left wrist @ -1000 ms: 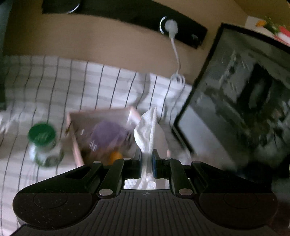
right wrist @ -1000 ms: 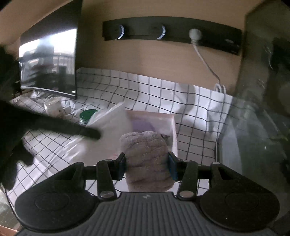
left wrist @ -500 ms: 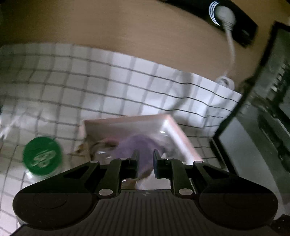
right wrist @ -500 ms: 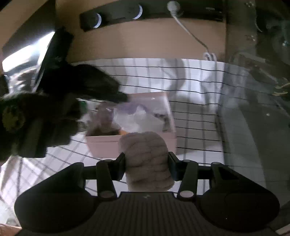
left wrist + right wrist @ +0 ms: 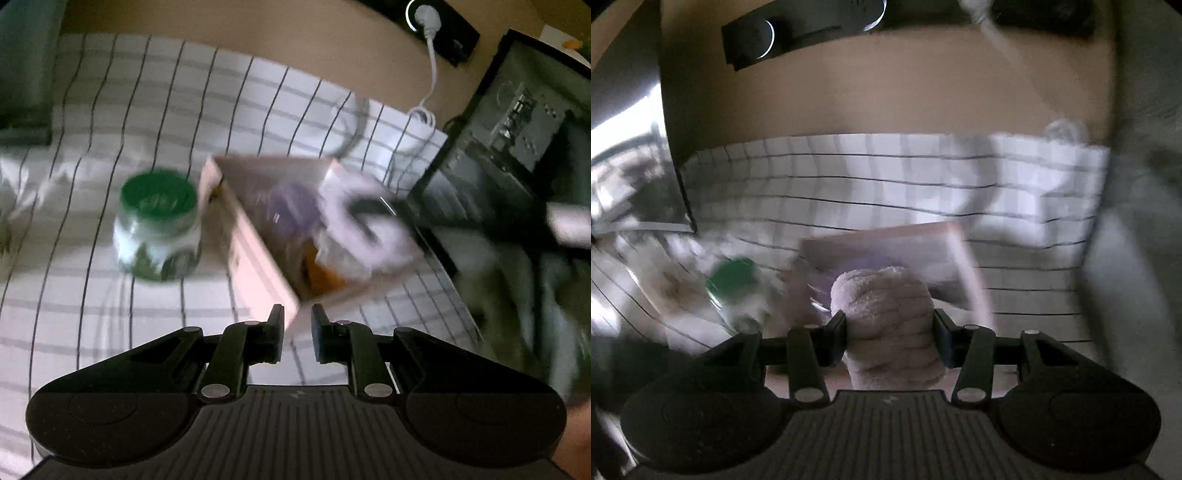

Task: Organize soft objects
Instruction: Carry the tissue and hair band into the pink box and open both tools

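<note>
A pink box (image 5: 258,254) stands on the checked cloth and holds a purple soft thing (image 5: 291,206), an orange thing (image 5: 325,273) and a white tissue (image 5: 343,254). My left gripper (image 5: 297,325) is empty, its jaws a narrow gap apart, just in front of the box's near corner. My right gripper (image 5: 890,328) is shut on a rolled beige towel (image 5: 886,317) and holds it over the near side of the pink box (image 5: 886,247). It also shows blurred over the box in the left wrist view (image 5: 369,221).
A jar with a green lid (image 5: 159,225) stands left of the box; it also shows in the right wrist view (image 5: 731,277). A dark monitor (image 5: 517,147) stands at the right, a wall socket strip (image 5: 439,26) with a white cable behind. Another screen (image 5: 631,173) is at far left.
My left gripper let go of the white tissue into the box and drew back. My right gripper moved with the towel over the box.
</note>
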`<state>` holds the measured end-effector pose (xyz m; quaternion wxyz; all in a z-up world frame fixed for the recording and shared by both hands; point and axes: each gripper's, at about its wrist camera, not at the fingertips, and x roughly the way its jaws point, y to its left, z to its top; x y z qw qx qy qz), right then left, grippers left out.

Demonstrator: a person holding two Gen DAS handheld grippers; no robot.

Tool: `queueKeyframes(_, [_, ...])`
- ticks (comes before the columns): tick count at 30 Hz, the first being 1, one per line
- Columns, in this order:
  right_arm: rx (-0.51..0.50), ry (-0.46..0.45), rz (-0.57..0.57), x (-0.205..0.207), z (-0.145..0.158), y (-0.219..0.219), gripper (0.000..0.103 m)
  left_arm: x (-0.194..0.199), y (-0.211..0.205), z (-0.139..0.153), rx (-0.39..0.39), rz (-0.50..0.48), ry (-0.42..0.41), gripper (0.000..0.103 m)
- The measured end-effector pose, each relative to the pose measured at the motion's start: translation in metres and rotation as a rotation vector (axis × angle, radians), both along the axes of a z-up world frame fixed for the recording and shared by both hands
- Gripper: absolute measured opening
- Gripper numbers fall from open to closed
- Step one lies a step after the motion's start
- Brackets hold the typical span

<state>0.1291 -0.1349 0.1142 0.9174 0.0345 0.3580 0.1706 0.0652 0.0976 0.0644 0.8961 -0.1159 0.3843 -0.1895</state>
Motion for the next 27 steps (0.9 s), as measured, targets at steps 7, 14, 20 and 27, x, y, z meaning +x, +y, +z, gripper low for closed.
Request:
queueKeyframes(7, [0.123, 0.149, 0.009, 0.091, -0.022, 0.064, 0.047, -0.015, 0.04, -0.018, -0.052, -0.001, 0.047, 0.017])
queueKeyframes(14, [-0.112, 0.189, 0.005, 0.127, -0.046, 0.102, 0.046, -0.013, 0.064, -0.034, -0.1, -0.004, 0.08, 0.017])
queueKeyframes(20, [-0.317, 0.116, -0.075, 0.124, -0.061, 0.114, 0.046, 0.0, 0.066, -0.048, -0.121, -0.043, 0.114, 0.017])
queueKeyframes(27, [-0.157, 0.139, -0.031, 0.086, -0.042, 0.095, 0.062, 0.009, 0.042, -0.049, -0.168, -0.151, 0.125, 0.017])
